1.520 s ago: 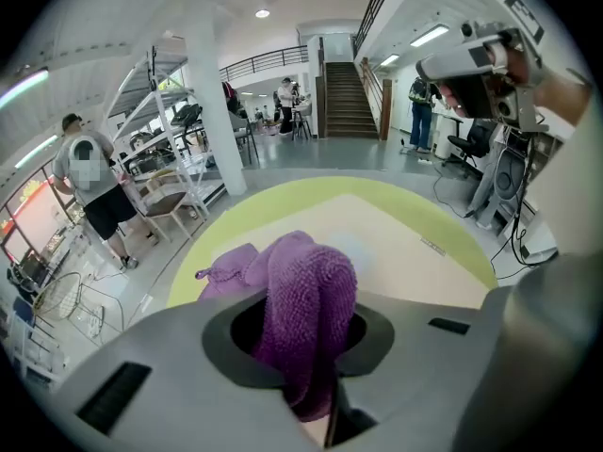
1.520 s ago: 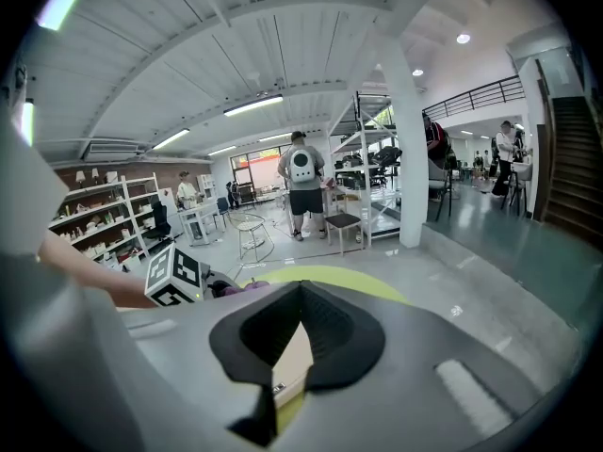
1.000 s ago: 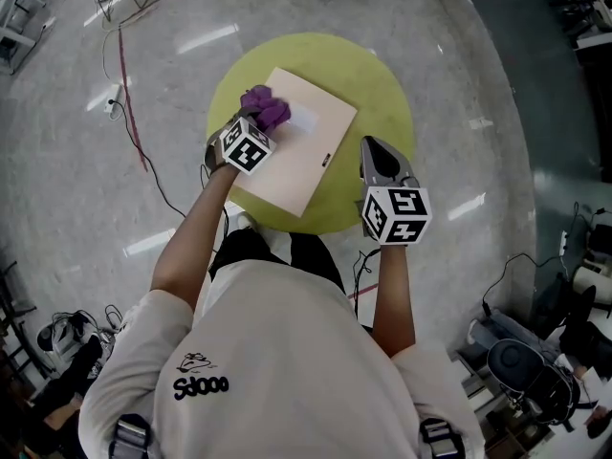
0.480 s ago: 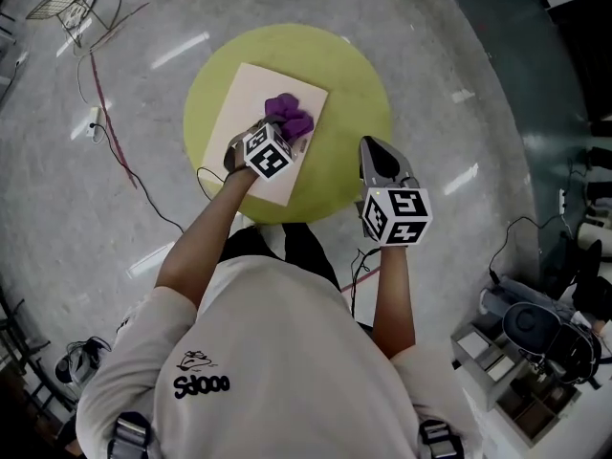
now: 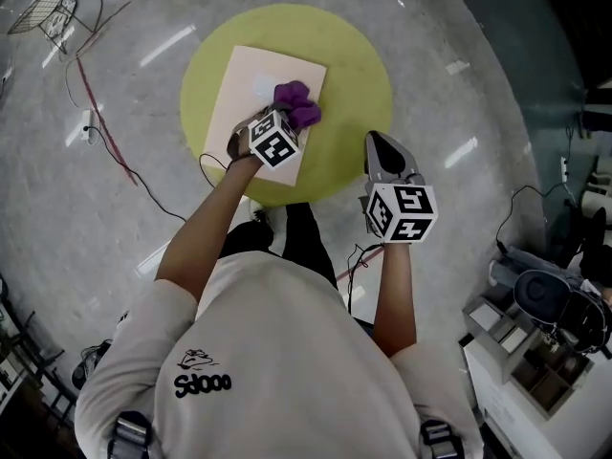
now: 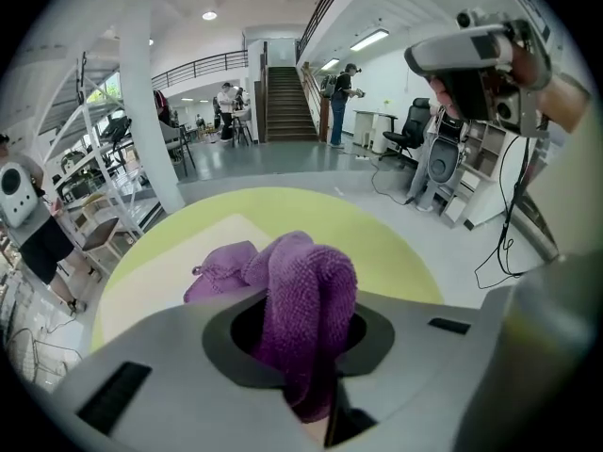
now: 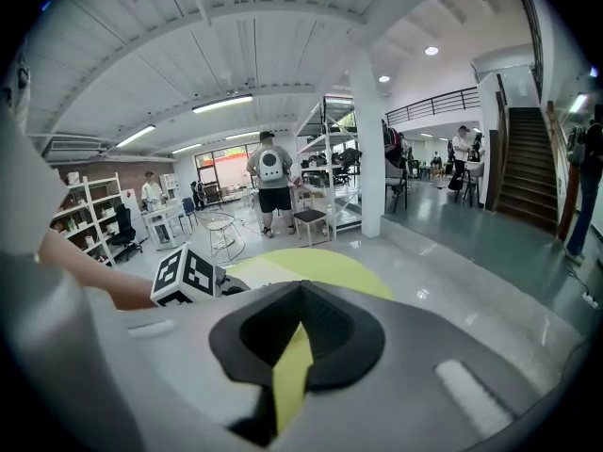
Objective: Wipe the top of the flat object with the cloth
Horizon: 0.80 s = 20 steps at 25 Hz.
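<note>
left gripper [image 6: 303, 351] clamps purple cloth [image 5: 296, 105], pressed on board [image 5: 251, 89] at its right edge, on round table [image 5: 359, 75] | right gripper [image 7: 287, 365] jaws nearly together, empty | cloth looks soft, light; grip the bunched middle; board seems stiff, may slide

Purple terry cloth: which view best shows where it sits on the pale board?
Head view: the purple terry cloth lies near an edge of the pale flat board, gripped by the left tongs. The left gripper view shows it close up, clamped, with little board. The right gripper view doesn't show it.
</note>
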{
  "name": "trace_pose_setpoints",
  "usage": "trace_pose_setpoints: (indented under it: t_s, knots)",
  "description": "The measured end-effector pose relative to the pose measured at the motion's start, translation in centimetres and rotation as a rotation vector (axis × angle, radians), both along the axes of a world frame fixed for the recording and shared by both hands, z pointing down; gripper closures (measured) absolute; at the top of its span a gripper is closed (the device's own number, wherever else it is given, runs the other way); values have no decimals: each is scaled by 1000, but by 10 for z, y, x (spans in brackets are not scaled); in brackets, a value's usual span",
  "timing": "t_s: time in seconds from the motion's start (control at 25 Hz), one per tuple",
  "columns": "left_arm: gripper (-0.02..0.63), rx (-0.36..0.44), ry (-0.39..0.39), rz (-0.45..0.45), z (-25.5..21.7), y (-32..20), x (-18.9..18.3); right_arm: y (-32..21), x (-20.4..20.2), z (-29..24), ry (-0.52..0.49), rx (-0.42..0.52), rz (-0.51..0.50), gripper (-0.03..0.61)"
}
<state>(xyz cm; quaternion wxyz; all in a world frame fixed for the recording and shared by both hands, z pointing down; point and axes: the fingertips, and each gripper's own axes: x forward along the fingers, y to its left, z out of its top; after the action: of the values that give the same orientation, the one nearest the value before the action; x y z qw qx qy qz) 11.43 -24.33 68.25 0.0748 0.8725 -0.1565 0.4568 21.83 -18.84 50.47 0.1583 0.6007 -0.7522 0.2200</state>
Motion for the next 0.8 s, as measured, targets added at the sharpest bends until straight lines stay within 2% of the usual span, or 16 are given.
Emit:
trace_pose_setpoints:
  t_s: [0.16,0.32,0.52,0.64,0.8]
  knots:
    - [548,10,-8,-70,2,-2,-50,4,-32,5,-10,0,-38,568]
    - [548,20,-18,-180,2,-9,-111,7,-66,4,-17,10,-82,569]
    - [548,34,-14,-304,-4,-11,-167,17,-92,-2,-19,34,-109,569]
    - [548,36,-11,-363,-4,-4,-190,25,-99,-4,-19,47,-112,568]
    - [548,57,-31,-360,-4,4,-192,37,-98,-5,-15,56,-95,569]
